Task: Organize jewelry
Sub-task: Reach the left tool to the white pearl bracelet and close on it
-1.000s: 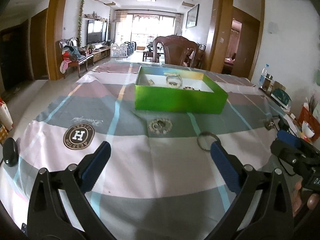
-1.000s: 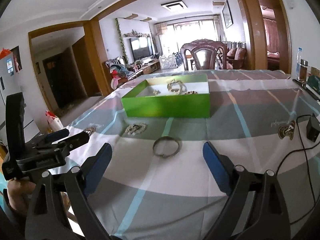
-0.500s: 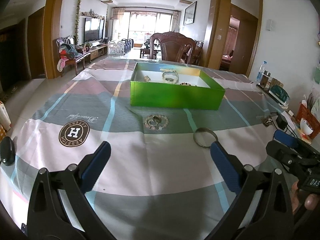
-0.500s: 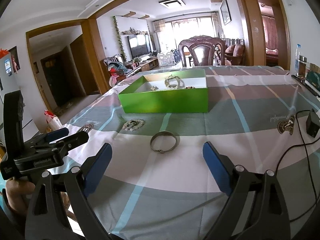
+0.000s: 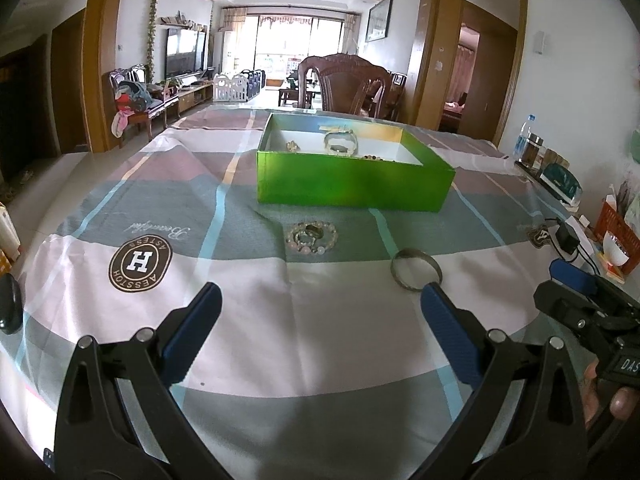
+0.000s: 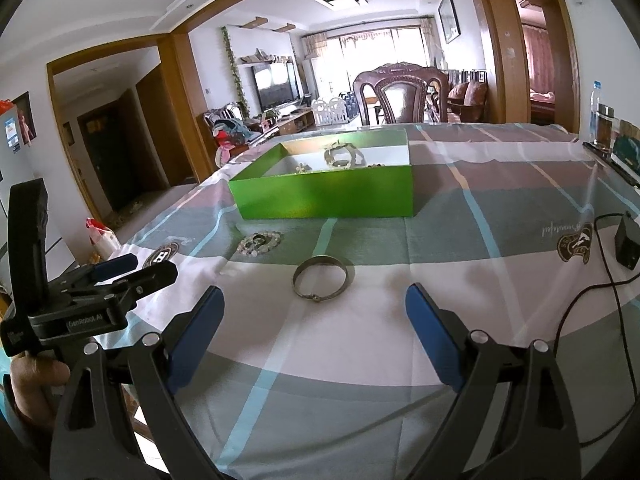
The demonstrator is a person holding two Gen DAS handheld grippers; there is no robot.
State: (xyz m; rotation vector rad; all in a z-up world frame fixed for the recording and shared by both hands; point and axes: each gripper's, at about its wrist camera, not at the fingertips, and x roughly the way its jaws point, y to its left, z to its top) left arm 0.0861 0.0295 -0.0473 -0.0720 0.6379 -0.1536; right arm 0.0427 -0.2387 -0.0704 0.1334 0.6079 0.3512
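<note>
A metal bangle [image 6: 320, 283] is lying flat on the checked cloth [image 6: 400, 320] covering the counter, just ahead of the right hand-held gripper [image 6: 314, 322], whose blue pads [image 6: 430, 334] are standing wide apart and gripping nothing; the bangle is sitting beyond the fingertips, not between them. In the left wrist view the same bangle [image 5: 416, 270] is showing partly behind the right-side pad of the left hand-held gripper [image 5: 320, 330], which is likewise gaping wide and carrying nothing. A beaded bracelet [image 5: 313, 237] is resting coiled on the cloth to the left of the bangle, between it and the green box [image 5: 352, 188]. The box is standing open farther back on the counter, holding several pieces of jewelry [image 5: 340, 142] on its white floor; their exact kinds are too small to tell. A round brown logo patch [image 5: 140, 264] is printed on the cloth at the left. A black adapter [image 6: 628, 246] with a trailing cable is lying at the right edge. A carved wooden chair [image 6: 402, 94] is standing behind the counter.
</note>
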